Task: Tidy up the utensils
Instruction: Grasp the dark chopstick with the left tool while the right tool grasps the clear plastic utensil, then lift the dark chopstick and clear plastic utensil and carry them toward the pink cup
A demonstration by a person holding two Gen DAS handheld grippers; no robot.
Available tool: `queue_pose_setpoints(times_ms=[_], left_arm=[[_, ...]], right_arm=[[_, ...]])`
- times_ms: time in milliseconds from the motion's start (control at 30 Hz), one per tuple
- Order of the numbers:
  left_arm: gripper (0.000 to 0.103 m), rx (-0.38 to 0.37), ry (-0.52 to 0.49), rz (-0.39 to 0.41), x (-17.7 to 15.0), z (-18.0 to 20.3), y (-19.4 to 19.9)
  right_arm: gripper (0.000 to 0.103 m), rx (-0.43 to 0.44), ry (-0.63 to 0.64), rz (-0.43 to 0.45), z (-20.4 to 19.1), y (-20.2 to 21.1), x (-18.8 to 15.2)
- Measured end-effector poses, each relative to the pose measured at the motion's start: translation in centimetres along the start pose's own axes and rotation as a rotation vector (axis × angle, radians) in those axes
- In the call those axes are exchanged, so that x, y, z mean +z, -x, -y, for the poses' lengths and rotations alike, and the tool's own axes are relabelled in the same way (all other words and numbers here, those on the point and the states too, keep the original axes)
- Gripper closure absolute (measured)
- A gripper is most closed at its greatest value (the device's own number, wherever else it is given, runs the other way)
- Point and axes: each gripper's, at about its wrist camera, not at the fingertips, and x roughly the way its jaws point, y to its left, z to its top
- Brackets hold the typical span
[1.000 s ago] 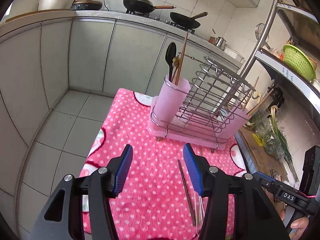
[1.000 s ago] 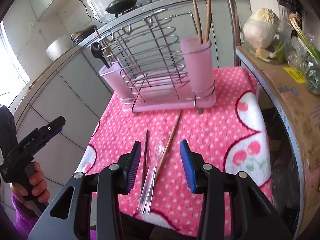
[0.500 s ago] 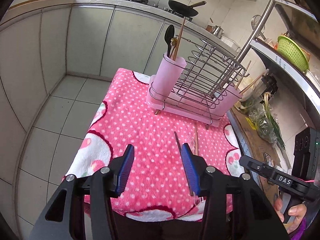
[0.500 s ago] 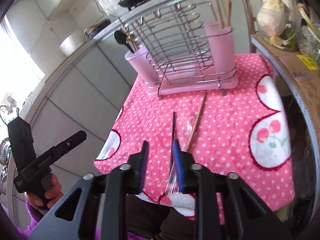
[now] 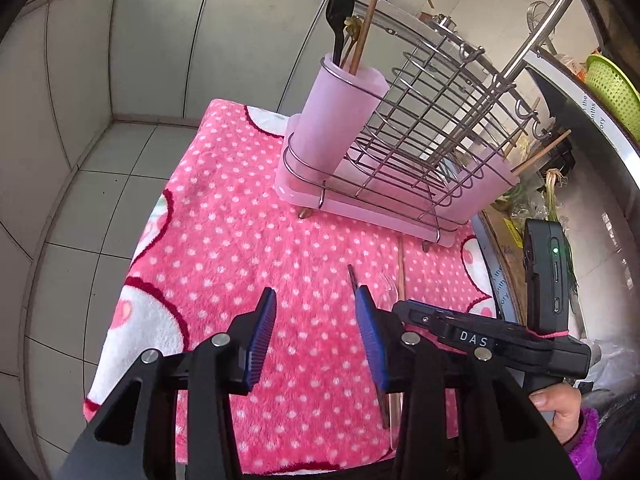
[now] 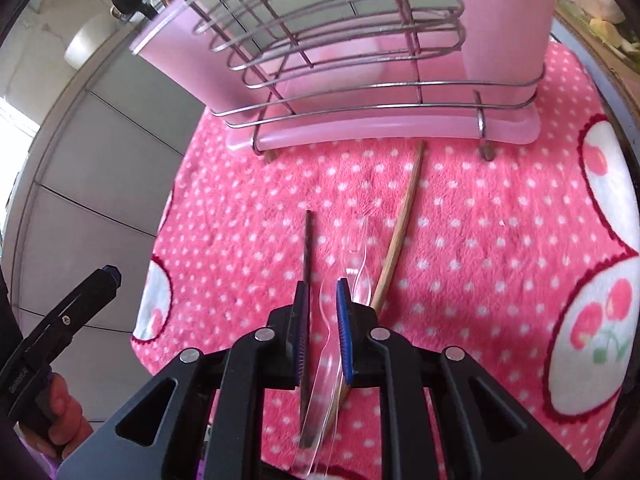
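White letters "DAS" on the black body of the right claw [image 5: 472, 336], seen from the left wrist. On the pale edge of the shelf [image 5: 592, 114] at upper right, dark print running sideways: "the" and "nths" legible, a further word ending in "ory", the rest cut off. On the curved rim of the bench [image 5: 500, 284] at right, small dark print, "the" and "ory" legible, the remainder too small to tell. On the left claw's handle [image 6: 20, 374], in the right wrist view, faint white lettering, too blurred to make out.
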Motion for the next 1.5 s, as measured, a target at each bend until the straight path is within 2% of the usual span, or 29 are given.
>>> queue_pose_setpoints(times_ms=[300,400,500,533,600,733,800,900,967,1033,1233,1367,1500], left_arm=[[0.063,-0.009,-0.014,-0.027,0.4,0.0,-2.3],[0.063,-0.009,-0.013,-0.037,0.5,-0.1,-2.8],[0.063,0.002,-0.012,-0.055,0.6,-0.1,-3.4],[0.063,0.004,-0.011,-0.066,0.6,-0.1,-3.7],[0.063,0.005,-0.014,-0.084,0.7,0.0,-4.2],[0.064,-0.008,-0.012,-0.141,0.8,0.5,-5.7],[0.067,-0.023,0.003,-0.185,1.1,1.0,-6.8],[0.074,-0.041,0.035,-0.260,1.7,1.8,-8.6],[0.074,-0.046,0.040,-0.307,2.2,2.7,-9.9],[0.074,-0.022,0.032,-0.339,2.6,3.5,-11.1],[0.074,0.091,-0.036,-0.407,2.6,6.2,-14.5],[0.087,0.157,-0.063,-0.429,2.4,7.2,-16.5],[0.089,0.208,-0.093,-0.446,2.7,8.2,-17.7]], right_arm=[[0.088,-0.069,0.001,-0.039,0.2,-1.8,0.9],[0.088,-0.062,0.001,-0.050,0.1,-2.4,0.6],[0.089,-0.054,0.000,-0.025,-0.1,-2.3,0.6],[0.093,-0.050,-0.004,-0.018,-0.2,-2.4,0.6],[0.093,-0.018,-0.020,-0.006,0.1,-2.0,0.4],[0.095,0.053,-0.037,0.037,1.0,0.1,-0.2],[0.095,0.079,-0.051,0.066,1.7,1.6,-0.5],[0.095,0.079,-0.065,0.111,2.9,3.3,-0.8],[0.095,0.044,-0.066,0.140,3.9,4.3,-1.1],[0.095,0.006,-0.068,0.155,5.2,4.9,-1.1],[0.095,-0.010,-0.109,0.125,8.4,4.4,-1.3],[0.095,-0.021,-0.098,0.085,8.8,3.2,-1.3],[0.095,0.000,-0.090,0.082,9.0,3.5,-1.2]])
